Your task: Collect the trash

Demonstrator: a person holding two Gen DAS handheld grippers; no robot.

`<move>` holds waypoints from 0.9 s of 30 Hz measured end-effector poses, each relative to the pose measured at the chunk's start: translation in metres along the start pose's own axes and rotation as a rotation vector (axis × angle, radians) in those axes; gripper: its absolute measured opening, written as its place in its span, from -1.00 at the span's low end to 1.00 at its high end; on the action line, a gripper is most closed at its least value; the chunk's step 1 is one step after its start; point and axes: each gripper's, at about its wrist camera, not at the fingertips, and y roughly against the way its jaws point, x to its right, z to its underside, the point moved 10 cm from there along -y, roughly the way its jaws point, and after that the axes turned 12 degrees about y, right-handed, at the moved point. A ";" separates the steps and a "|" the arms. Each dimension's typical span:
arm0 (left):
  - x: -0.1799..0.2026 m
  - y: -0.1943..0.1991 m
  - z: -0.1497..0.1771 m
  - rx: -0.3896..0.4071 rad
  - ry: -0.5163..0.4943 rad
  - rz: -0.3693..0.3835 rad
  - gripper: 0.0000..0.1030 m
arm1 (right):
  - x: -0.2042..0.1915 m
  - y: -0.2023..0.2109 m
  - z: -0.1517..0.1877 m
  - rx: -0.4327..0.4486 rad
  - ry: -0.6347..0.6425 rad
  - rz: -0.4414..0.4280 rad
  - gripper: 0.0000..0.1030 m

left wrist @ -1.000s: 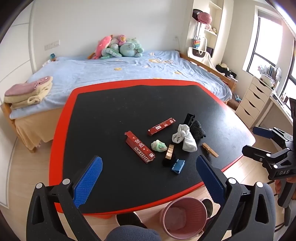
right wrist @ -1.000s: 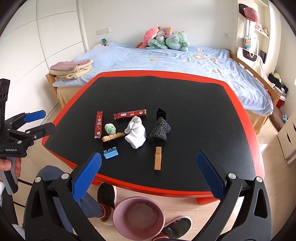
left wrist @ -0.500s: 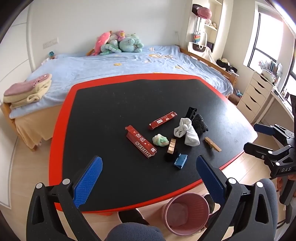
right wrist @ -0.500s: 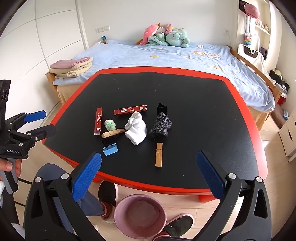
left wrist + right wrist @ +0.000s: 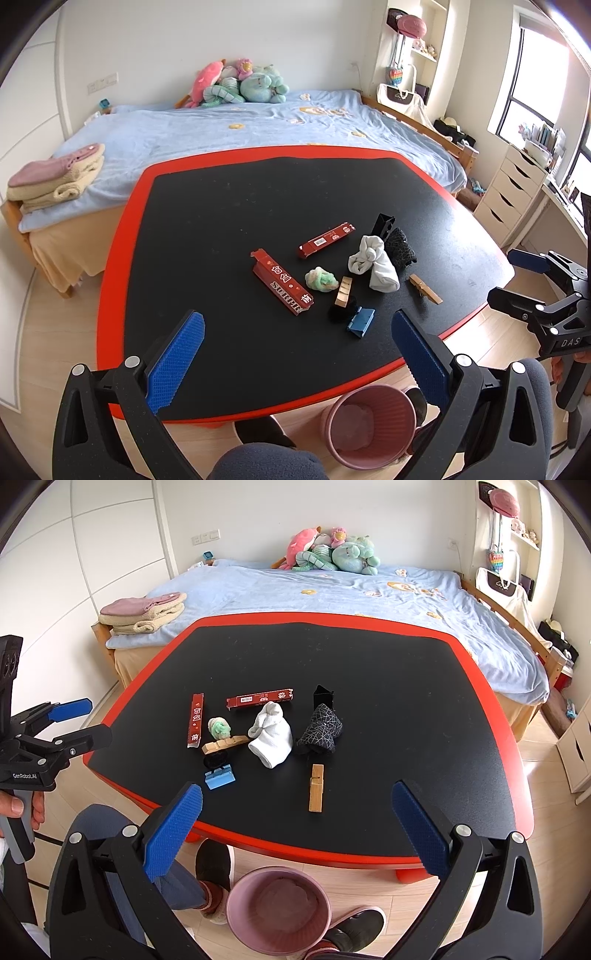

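the left tongs point(image 5: 297, 354) were wide open and held nothing. the right tongs point(image 5: 295, 827) were wide open too, with nothing in them. both hung over the near edge of the desk point(image 5: 406, 709). a pink bin point(image 5: 277, 910) stood on the floor just under that edge, by the person's feet. on the desk, nearest, lay a blue clip point(image 5: 220, 778) and a wooden peg point(image 5: 316, 788). just past them were a second wooden peg point(image 5: 225, 744), touching a crumpled green and white wad point(image 5: 219, 728), then a white sock point(image 5: 271, 734) and a black sock point(image 5: 319, 731) side by side. two long red boxes lay there as well, one point(image 5: 195, 720) left of the wad and one point(image 5: 259, 699) behind it. a small black box point(image 5: 323, 698) stood behind the black sock. far back was a bed point(image 5: 332, 590) with soft toys point(image 5: 332, 552) on it.
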 end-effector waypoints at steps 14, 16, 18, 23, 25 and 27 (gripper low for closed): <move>-0.001 -0.005 0.001 -0.011 0.009 -0.006 0.88 | 0.000 -0.003 0.005 -0.005 -0.006 -0.003 0.95; -0.001 -0.006 0.001 -0.013 0.013 -0.007 0.88 | 0.000 -0.003 0.006 -0.006 -0.008 -0.002 0.95; -0.001 -0.006 0.001 -0.015 0.013 -0.008 0.88 | 0.000 -0.003 0.008 -0.007 -0.010 0.000 0.95; -0.001 -0.006 0.001 -0.016 0.015 -0.007 0.88 | 0.002 -0.002 0.006 -0.012 -0.008 -0.008 0.95; -0.002 -0.007 0.001 -0.018 0.017 -0.007 0.88 | 0.002 -0.002 0.007 -0.014 -0.011 -0.009 0.95; -0.002 -0.008 0.001 -0.020 0.017 -0.009 0.88 | 0.002 -0.003 0.008 -0.016 -0.010 -0.010 0.95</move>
